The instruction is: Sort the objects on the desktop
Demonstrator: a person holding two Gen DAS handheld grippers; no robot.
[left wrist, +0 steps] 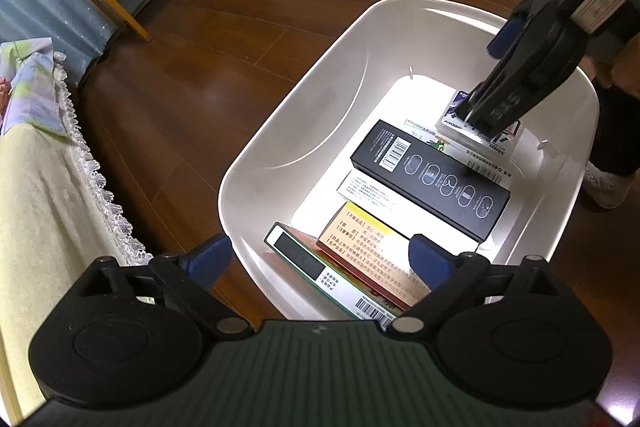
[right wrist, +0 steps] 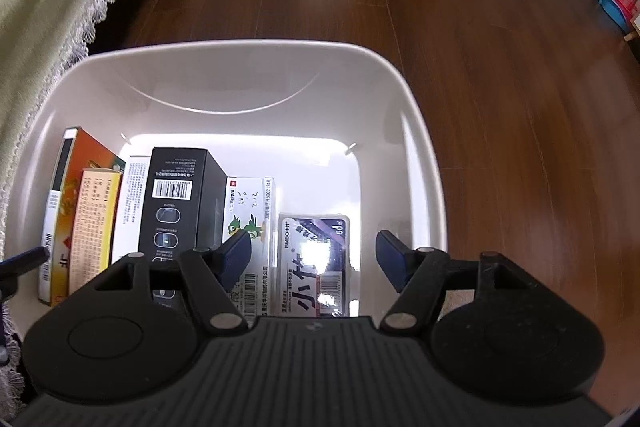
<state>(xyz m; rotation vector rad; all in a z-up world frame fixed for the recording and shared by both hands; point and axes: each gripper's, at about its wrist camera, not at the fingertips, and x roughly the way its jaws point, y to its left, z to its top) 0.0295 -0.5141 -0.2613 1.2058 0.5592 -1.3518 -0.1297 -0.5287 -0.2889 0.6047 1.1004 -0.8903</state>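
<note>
In white bin (right wrist: pixel 420 147) on floor: boxes packed side by side to save room. Right gripper (right wrist: pixel 314 253) spread above clear pack (right wrist: pixel 316 259), holding nothing. Left gripper (left wrist: pixel 320 259) spread, empty, over near rim.

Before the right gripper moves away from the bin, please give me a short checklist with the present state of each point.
1. Right gripper open: ok.
2. Clear plastic case lies in the white bin, between the open fingers: ok.
3. Fingers free of the case: cannot tell.
4. Left gripper open and holding nothing: ok.
5. Black box and other boxes inside the bin: ok.
6. More objects left to sort: cannot tell.
</note>
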